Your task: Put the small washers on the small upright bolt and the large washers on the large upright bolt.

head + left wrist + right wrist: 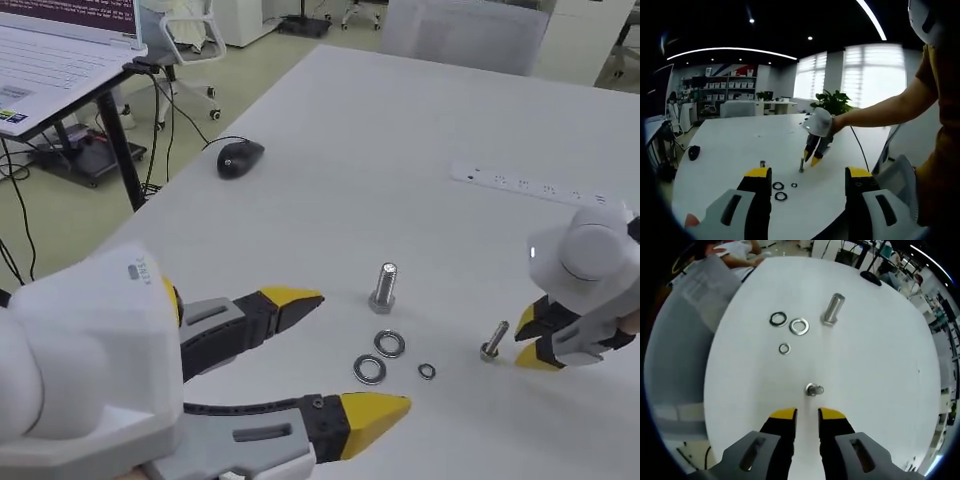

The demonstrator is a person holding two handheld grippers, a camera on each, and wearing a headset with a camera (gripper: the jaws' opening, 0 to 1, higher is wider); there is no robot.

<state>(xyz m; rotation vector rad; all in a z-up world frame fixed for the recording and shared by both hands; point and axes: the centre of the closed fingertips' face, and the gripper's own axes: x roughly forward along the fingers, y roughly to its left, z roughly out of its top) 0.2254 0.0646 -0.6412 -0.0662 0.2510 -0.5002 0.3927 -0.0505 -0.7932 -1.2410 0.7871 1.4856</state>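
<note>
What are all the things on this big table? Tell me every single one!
Big bolt: 1, silver, upright mid-table.
Small bolt: 1, silver, right of the big one.
Big washers: 2, grey, flat in front of the big bolt.
Small washer: 1, grey, right of the big washers.
Mouse: 1, black, far left.
Power strip: 1, white, far right.
Laptop: 1, white, on a stand beside the table.
Table: 1, white.
Left gripper: 1, grey with yellow tips, open, near the washers.
Right gripper: 1, same colours, slightly open, by the small bolt.
</note>
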